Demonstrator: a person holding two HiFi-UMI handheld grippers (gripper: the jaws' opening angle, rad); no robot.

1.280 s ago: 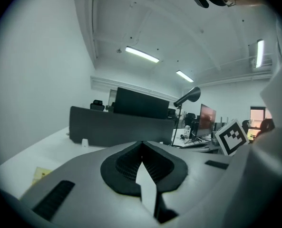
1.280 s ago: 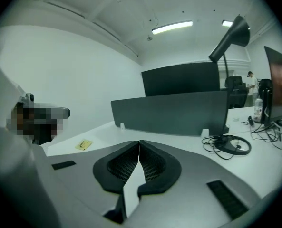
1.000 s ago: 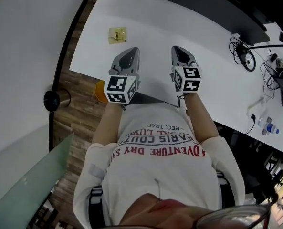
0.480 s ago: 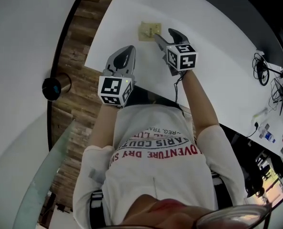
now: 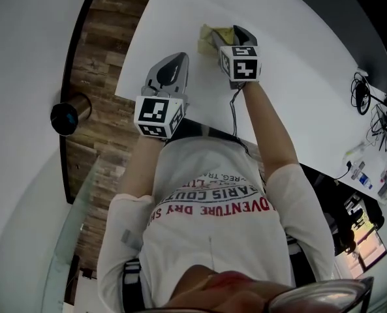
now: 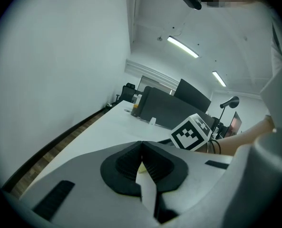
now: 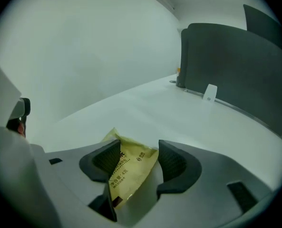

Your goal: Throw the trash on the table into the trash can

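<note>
Right gripper (image 7: 137, 159) just opened wide around wrapper (image 7: 127, 174).

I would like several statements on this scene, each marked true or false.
1. The flat yellow plastic wrapper lies between the right claw's jaws. True; those jaws stand apart and have just been opening.
2. The left claw is wide open. False: its jaws are together.
3. The round black trash can stands on the white table. False: it stands on the wooden floor.
4. The wrapper lies on the table. True.
</note>
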